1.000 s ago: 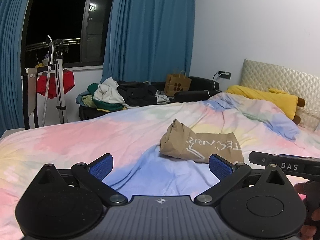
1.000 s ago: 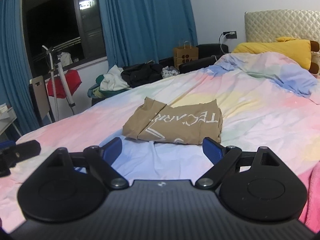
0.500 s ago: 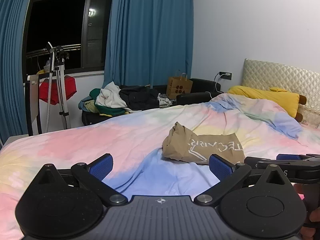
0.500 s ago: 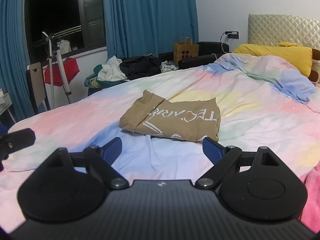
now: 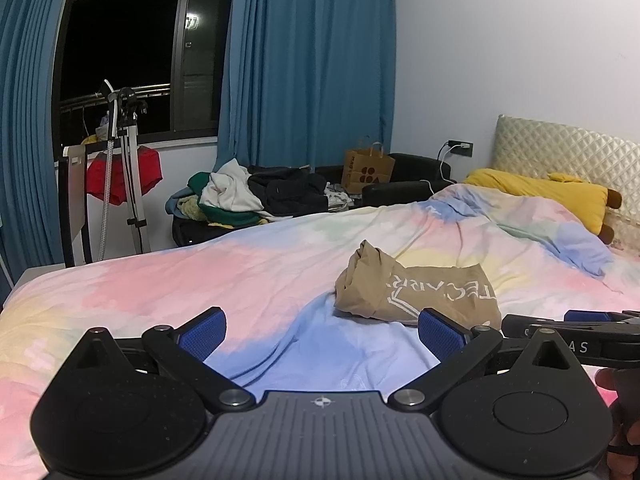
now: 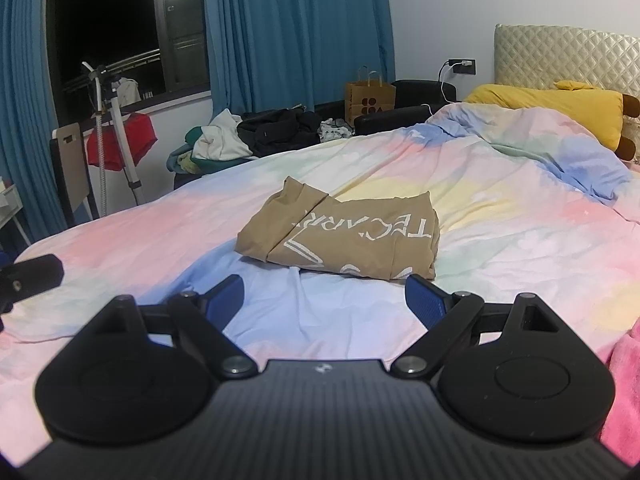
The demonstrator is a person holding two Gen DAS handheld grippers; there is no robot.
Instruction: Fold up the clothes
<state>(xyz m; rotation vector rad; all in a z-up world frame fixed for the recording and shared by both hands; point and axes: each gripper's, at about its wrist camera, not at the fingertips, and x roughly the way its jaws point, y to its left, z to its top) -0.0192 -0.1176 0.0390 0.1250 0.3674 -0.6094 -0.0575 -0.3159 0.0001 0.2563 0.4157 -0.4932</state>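
A folded tan T-shirt is seen lying on the pastel duvet — both the left gripper and the right gripper are held released, empty, short of it.

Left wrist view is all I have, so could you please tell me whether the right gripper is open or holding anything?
Observer: The right gripper is open. Its blue pads are wide apart with nothing between them.
Operator: Thank you. Is it touching the folded tan T-shirt with white lettering?
Observer: No. The folded tan T-shirt lies beyond the fingertips on the pastel bedcover. Its whole near edge is showing, apart from both fingers.
Operator: Is there anything to the right that I am missing?
Observer: Yes, a fluffy pink cloth lies on the bed just right of that gripper.
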